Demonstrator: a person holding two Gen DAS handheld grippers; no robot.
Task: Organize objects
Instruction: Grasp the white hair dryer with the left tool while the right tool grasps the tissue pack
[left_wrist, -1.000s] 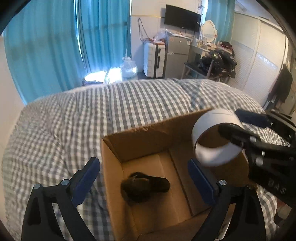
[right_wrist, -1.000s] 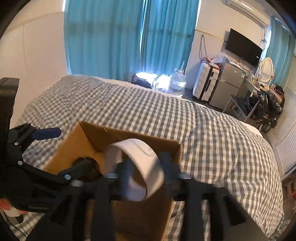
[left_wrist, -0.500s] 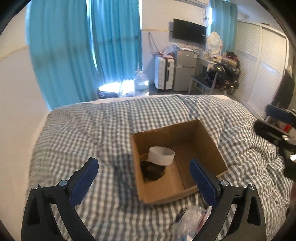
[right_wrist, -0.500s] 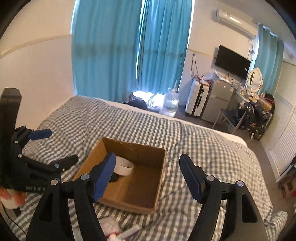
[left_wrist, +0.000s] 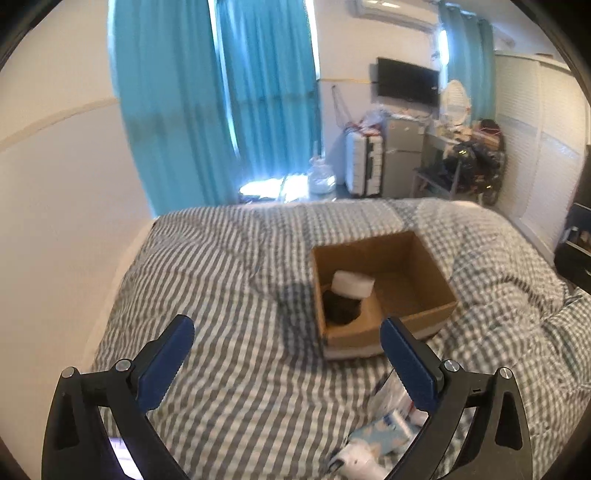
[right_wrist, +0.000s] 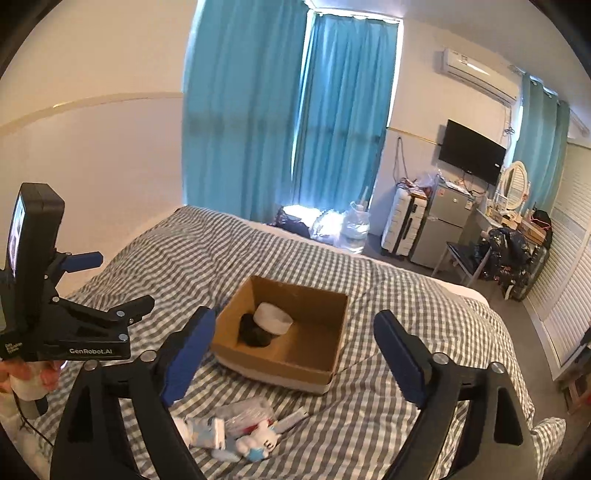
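An open cardboard box (left_wrist: 417, 254) (right_wrist: 317, 295) sits on the checked bed. Inside it a white tape roll (left_wrist: 352, 283) (right_wrist: 274, 317) rests on a dark object (left_wrist: 341, 308) (right_wrist: 254, 330). My left gripper (left_wrist: 288, 354) is open and empty, well back from the box; it also shows at the left of the right wrist view (right_wrist: 114, 284). My right gripper (right_wrist: 295, 354) is open and empty, held above the bed in front of the box. A pile of small items lies near me: a toothpaste tube (right_wrist: 205, 432), a clear packet (right_wrist: 247, 411) and a small white figure (right_wrist: 258, 441); it shows too in the left wrist view (left_wrist: 384, 432).
The grey checked duvet (left_wrist: 229, 295) covers the whole bed. A white wall (left_wrist: 55, 221) runs along the left. Blue curtains (right_wrist: 288, 129), a water jug (right_wrist: 355, 227), a suitcase, a small fridge and a chair with clothes stand beyond the bed's far end.
My right gripper let the tape roll go into the box and opened. Both grippers have pulled back and up, away from the box.
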